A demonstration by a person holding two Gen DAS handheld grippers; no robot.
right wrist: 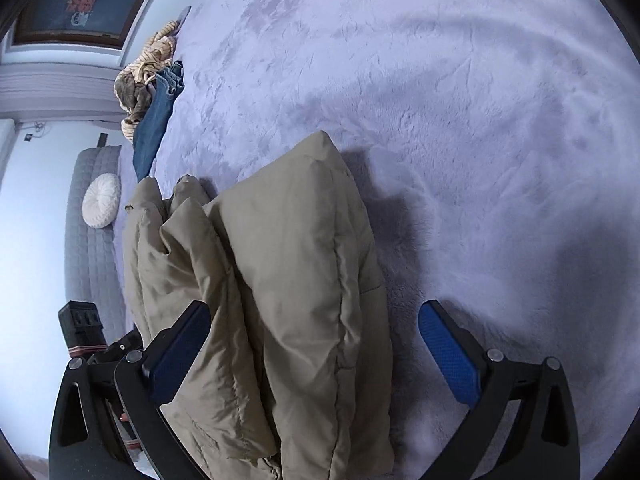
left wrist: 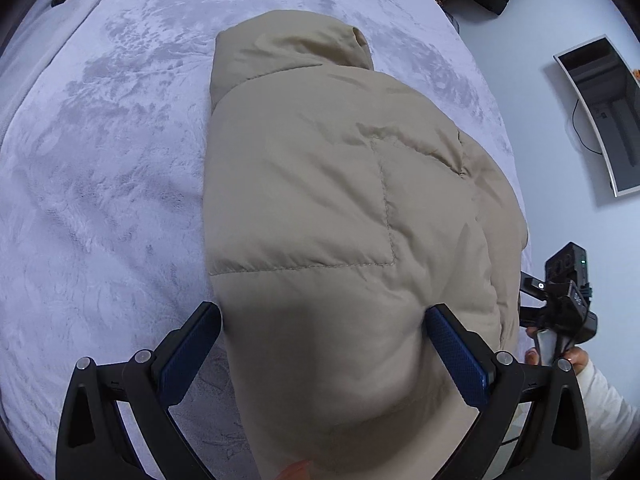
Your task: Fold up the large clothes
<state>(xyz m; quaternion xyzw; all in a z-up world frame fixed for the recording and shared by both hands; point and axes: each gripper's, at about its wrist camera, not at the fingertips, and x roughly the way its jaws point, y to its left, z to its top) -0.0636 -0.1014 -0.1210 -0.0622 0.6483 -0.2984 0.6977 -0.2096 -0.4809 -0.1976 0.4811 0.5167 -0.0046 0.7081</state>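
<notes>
beige puffer jacket (left wrist: 340, 200) lies folded on the bed (left wrist: 100, 160), between both wide-open grippers: left gripper (left wrist: 324, 344), right gripper (right wrist: 316, 344).

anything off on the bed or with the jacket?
Nothing damaged. The beige puffer jacket lies folded on the lilac plush blanket. Loose jeans and a striped garment sit heaped at the bed's edge.
</notes>
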